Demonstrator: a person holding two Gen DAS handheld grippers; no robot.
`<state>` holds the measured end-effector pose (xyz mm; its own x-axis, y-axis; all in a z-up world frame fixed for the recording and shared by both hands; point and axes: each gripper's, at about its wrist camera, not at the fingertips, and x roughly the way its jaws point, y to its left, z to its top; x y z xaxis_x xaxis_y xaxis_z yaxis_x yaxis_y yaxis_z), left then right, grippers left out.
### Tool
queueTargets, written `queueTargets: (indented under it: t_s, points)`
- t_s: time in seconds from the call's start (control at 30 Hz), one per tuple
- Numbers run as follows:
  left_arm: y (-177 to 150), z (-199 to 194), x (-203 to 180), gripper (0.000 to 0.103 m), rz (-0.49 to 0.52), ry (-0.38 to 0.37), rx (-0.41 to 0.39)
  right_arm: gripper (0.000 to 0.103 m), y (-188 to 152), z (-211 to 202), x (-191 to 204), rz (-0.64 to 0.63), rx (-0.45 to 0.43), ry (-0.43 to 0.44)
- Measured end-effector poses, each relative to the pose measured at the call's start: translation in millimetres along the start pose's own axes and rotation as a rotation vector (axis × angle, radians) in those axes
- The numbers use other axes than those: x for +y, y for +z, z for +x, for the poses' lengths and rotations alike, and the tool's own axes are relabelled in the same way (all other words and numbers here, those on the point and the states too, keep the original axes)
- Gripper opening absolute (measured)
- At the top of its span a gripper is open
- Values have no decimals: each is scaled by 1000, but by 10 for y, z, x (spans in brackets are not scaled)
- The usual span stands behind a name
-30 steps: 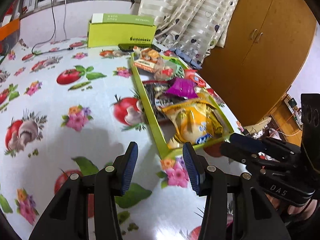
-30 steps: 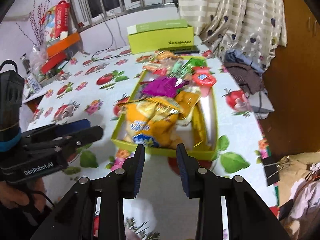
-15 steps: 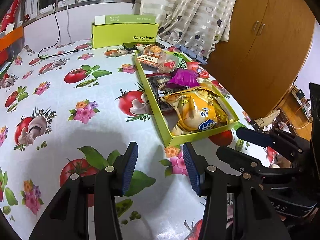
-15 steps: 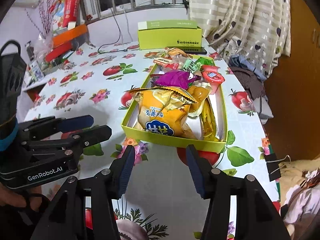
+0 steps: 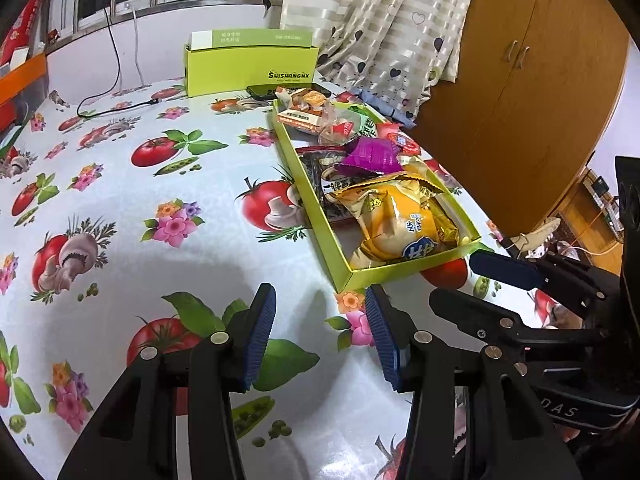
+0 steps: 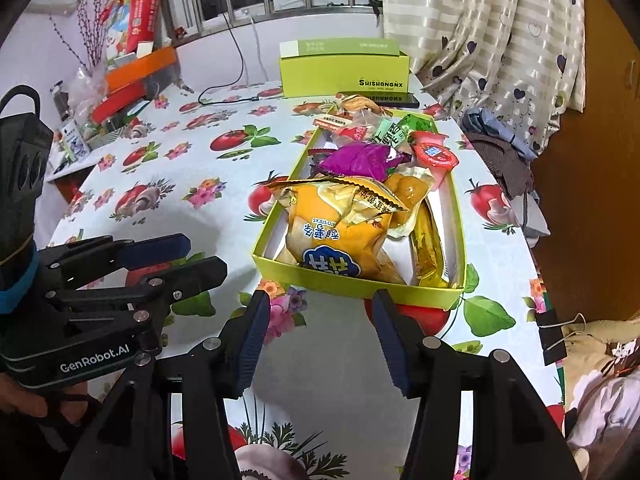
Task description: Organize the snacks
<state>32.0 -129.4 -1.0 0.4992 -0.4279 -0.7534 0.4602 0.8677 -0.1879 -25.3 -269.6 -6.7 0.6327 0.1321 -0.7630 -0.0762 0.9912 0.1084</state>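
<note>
The yellow snack bag (image 6: 340,236) lies in the green tray (image 6: 356,286) at frame center, its long axis running away from the right gripper (image 6: 320,340), which is open, empty and nearer than the open, empty left gripper (image 5: 320,336).

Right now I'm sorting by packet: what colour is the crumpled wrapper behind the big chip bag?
Purple, clearest in the right wrist view.

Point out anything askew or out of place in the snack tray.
The red-lidded jelly cup sits tilted on the green tray's far right rim, half out. The yellow chip bag lies heaped on other packets. Nothing spilled onto the table.
</note>
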Motion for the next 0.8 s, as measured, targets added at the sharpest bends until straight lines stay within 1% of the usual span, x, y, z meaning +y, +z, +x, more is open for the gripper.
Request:
queueTargets:
  t_s: [0.07, 0.23, 0.37, 0.47, 0.57, 0.8]
  points:
    - [-2, -8, -10, 48, 4, 8, 3, 52, 0, -2, 5, -2, -1, -1]
    - [-14, -26, -12, 48, 4, 0, 5, 52, 9, 3, 15, 3, -1, -5]
    - [-16, -34, -35, 48, 21, 22, 4, 52, 17, 3, 24, 10, -2, -17]
    - [-13, -30, -46, 48, 28, 23, 7, 52, 26, 3, 10, 16, -1, -26]
    - [-13, -20, -80, 48, 48, 53, 8, 52, 31, 1, -3, 18, 0, -32]
    - [-11, 2, -97, 48, 60, 47, 10, 52, 37, 25, -39, 23, 8, -39]
